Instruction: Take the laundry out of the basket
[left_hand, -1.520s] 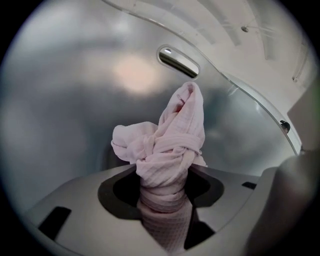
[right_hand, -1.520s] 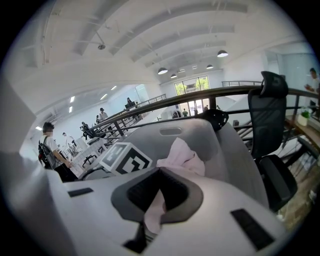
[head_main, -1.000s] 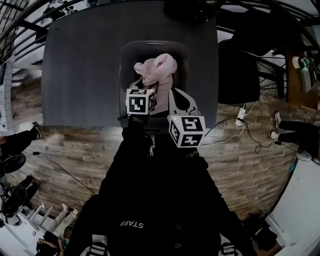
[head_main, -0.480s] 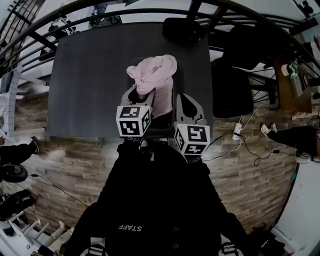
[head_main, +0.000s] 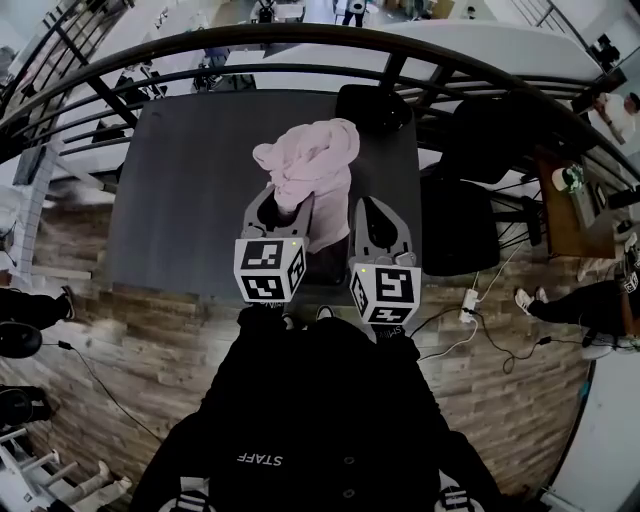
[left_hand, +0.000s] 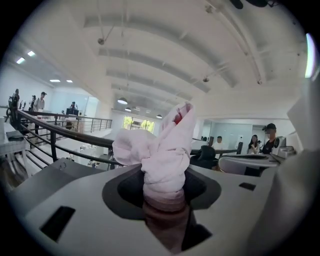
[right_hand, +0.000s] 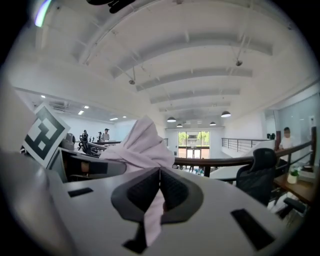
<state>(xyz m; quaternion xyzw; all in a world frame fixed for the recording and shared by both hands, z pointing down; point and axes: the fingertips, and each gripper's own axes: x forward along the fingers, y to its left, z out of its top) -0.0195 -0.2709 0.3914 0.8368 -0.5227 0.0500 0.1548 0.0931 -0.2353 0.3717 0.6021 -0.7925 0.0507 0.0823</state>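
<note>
A pink garment (head_main: 308, 168) hangs bunched above the dark table (head_main: 180, 200), held up by both grippers. My left gripper (head_main: 278, 203) is shut on a thick twisted bunch of the garment (left_hand: 165, 155), which fills the gap between the pads. My right gripper (head_main: 378, 207) is shut on a thin fold of the same garment (right_hand: 142, 142), with the pads nearly together around it. The dark basket (head_main: 332, 258) is mostly hidden under the cloth and the grippers. In both gripper views the jaws point out level across the hall.
A black office chair (head_main: 470, 215) stands right of the table and another (head_main: 375, 105) behind it. A curved black railing (head_main: 150, 70) runs past the far side. A power strip with cables (head_main: 468, 300) lies on the wooden floor. People stand at the edges.
Both grippers have risen with the pink garment, lifting it from low in the basket to well above the table. The head view has tilted up toward the railing.
</note>
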